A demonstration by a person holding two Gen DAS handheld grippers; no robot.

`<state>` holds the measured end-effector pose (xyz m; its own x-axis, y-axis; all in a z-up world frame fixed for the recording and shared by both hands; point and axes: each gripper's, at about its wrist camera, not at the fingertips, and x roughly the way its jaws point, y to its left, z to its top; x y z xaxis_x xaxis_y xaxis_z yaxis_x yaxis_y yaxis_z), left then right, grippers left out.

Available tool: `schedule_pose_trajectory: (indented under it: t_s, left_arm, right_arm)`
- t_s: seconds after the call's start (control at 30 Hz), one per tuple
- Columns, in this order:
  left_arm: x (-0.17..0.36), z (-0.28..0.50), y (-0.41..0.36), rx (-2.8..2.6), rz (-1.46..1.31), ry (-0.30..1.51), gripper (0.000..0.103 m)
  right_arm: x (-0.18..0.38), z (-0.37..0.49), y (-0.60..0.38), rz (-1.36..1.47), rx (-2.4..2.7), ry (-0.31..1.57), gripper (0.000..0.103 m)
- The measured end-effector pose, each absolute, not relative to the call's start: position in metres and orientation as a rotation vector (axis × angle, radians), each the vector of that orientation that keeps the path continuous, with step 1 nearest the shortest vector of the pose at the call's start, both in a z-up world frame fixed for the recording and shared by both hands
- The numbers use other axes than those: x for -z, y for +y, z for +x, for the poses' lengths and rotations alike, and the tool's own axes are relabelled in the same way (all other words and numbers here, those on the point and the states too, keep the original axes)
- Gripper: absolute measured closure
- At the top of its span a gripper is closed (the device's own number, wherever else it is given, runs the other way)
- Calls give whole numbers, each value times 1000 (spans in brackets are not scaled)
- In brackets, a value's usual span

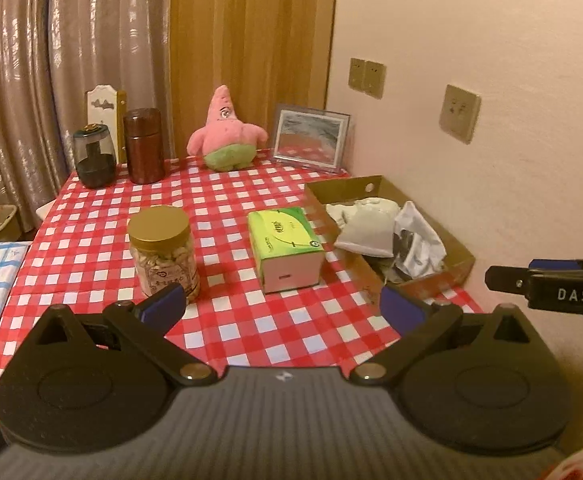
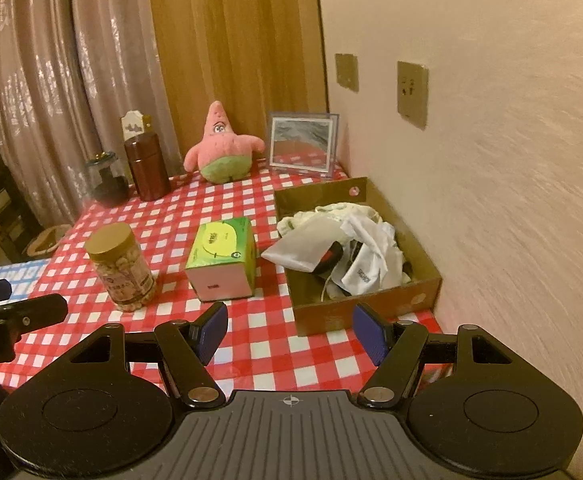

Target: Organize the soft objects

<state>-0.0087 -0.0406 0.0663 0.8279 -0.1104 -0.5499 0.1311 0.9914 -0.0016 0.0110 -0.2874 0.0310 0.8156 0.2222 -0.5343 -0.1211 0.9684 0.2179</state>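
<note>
Both the left gripper (image 1: 283,304) and right gripper (image 2: 290,330) hover with fingers spread, holding nothing, over the checkered tablecloth (image 1: 227,196). The pink starfish plush (image 1: 225,134) sits at the table's far edge; crumpled cloths (image 2: 347,240) fill the cardboard box (image 2: 419,292) beside the tissue box (image 2: 223,260).

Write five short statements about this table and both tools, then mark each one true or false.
1. The pink plush star lies inside the cardboard box. False: it stands on the table by the far edge.
2. Both the left tool and the right tool are open and hold nothing. True.
3. The nut jar has a gold lid. True.
4. The tissue pack sits on top of the jar. False: it rests on the checked tablecloth beside it.
5. White cloths fill the box. True.
</note>
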Motion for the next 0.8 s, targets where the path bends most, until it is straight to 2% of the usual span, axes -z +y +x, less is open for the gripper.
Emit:
schedule_pose_trajectory:
  t_s: [0.1,0.8]
  left_arm:
    - [-67,-19,-32,126,26,562,3]
    - [-36,-40,-11,38,-33,718,3]
  right_arm:
    - [-33,-2,-281,176,-175,587,34]
    - [-14,-14,-250,130,-225,678,34]
